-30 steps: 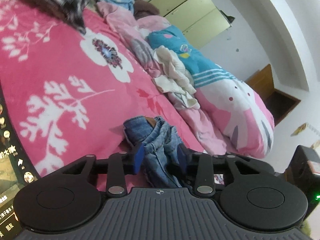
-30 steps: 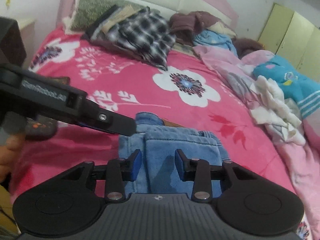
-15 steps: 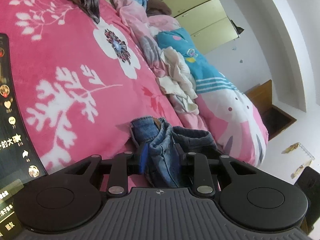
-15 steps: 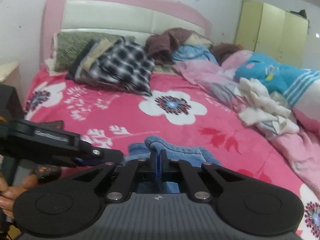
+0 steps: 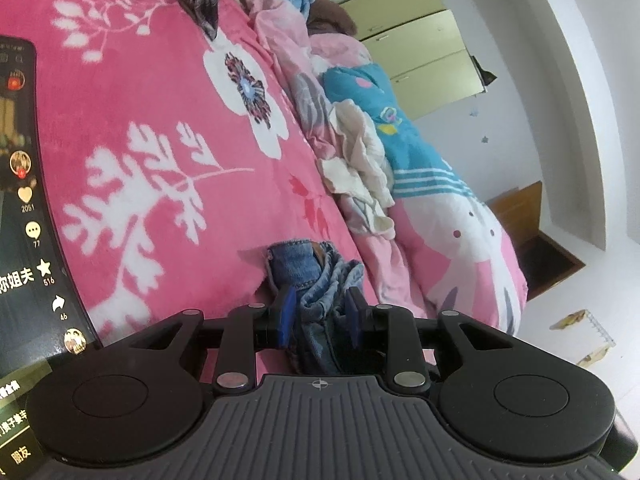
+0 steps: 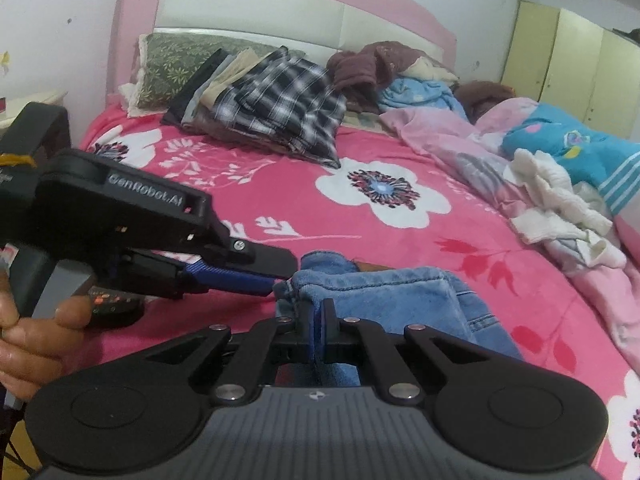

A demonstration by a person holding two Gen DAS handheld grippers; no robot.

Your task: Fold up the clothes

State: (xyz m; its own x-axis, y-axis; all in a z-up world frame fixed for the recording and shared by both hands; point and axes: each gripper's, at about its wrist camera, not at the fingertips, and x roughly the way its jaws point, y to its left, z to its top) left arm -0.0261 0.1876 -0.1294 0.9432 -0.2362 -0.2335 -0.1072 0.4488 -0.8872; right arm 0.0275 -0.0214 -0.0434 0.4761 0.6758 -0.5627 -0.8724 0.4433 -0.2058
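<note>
Right wrist view, folded jeans point(image 6: 384, 300) lying lengthwise toward headboard, right hand-held gripper point(image 6: 317, 332) and left hand-held gripper point(image 5: 320, 314) each clamping denim

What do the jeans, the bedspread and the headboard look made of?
Jeans: denim, faded blue, with visible seam stitching and a brown waist patch. Bedspread: probably plush fleece, matte and fuzzy, pink with white flower print. Headboard: likely padded leatherette, smooth white panels with a slight sheen in a pink frame; the material is a guess.

Your light: soft, even, indoor | shadows: faint | glare: phone screen point(image 5: 24, 208) glows | edges: strong fisheye bending, dark corners | focus: slightly soft throughout
</note>
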